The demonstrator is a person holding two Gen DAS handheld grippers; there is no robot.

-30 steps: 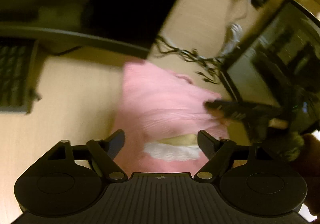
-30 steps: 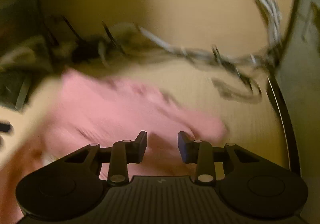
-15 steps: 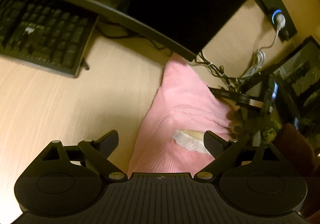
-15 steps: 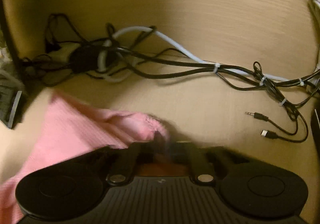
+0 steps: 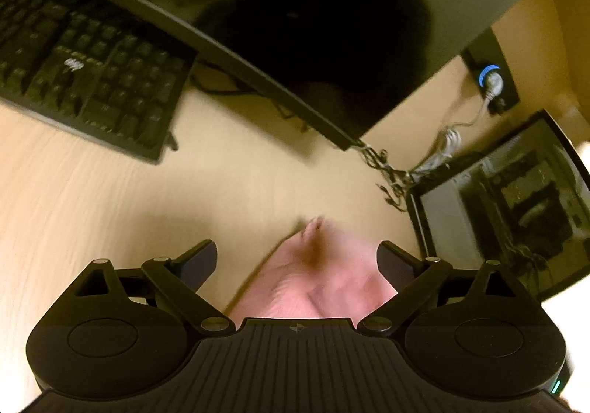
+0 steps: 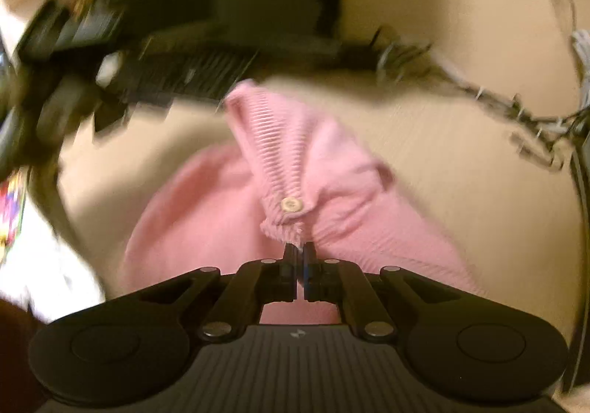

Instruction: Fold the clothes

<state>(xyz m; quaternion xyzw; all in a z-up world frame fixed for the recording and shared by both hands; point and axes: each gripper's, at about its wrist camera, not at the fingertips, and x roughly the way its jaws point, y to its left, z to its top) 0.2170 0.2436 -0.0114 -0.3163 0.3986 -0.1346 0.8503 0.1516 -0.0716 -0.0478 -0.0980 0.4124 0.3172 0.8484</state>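
On the far left of your left wrist view a black keyboard lies on the light wooden counter, tilted in the picture. To its right stands a dark monitor, and its lower edge runs across the view above the counter. Your left gripper is spread wide, with nothing between its fingers. The pink garment lies on the counter under this gap, but it is blurred here and you cannot see its shape well. Further right there is a bundle of cables, and beside it a dark case with a glass side.

In your right wrist view the left side is too blurred to name the dark things there. In the middle, your right gripper is pressed together and pinches the ribbed edge of the pink garment, just below a small pale button. From the pinch the ribbed band rises upward in the picture, and the rest of the cloth spreads on the counter on both sides of the gripper. To the right, cables lie on the counter, apart from the cloth.
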